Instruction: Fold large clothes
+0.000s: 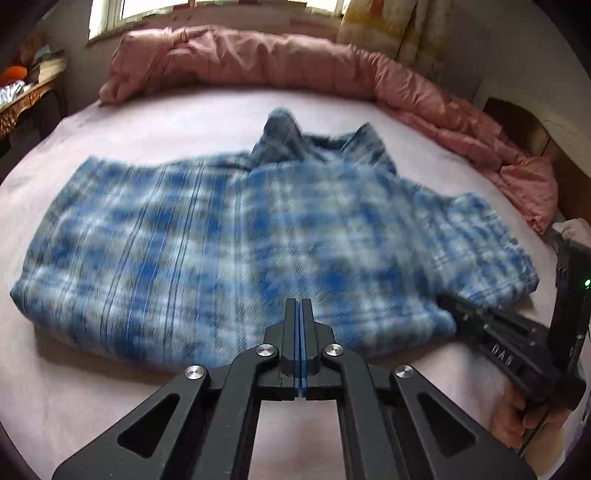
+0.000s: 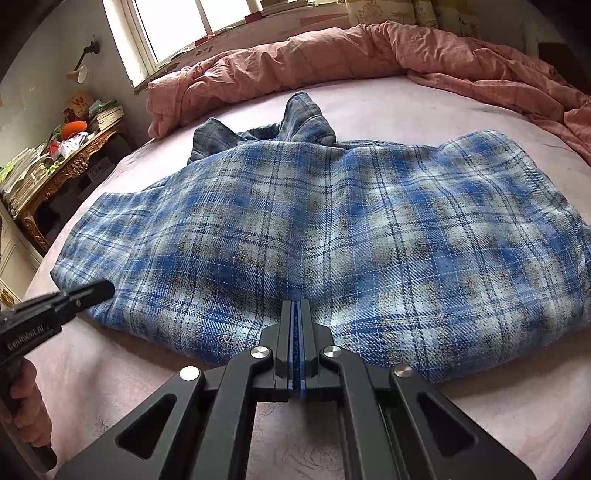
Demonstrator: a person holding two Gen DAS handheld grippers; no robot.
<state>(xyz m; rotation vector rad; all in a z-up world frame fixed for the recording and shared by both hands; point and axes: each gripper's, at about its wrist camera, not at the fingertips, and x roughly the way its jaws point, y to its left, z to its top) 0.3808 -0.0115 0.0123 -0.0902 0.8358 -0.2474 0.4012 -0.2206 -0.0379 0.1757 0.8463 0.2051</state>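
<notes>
A blue and white plaid shirt (image 1: 229, 236) lies folded on the pink bed sheet (image 1: 74, 387), collar at the far side; it also shows in the right wrist view (image 2: 332, 236). My left gripper (image 1: 299, 306) is shut and empty, its tips over the shirt's near edge. My right gripper (image 2: 295, 308) is shut and empty, its tips at the shirt's near hem. The right gripper shows in the left wrist view (image 1: 480, 325) beside the shirt's right corner. The left gripper shows in the right wrist view (image 2: 88, 293) at the shirt's left corner.
A rumpled pink duvet (image 1: 258, 59) runs along the far and right side of the bed (image 2: 461, 55). A cluttered gilded side table (image 2: 62, 166) stands to the left. A window (image 2: 177, 26) is behind the bed.
</notes>
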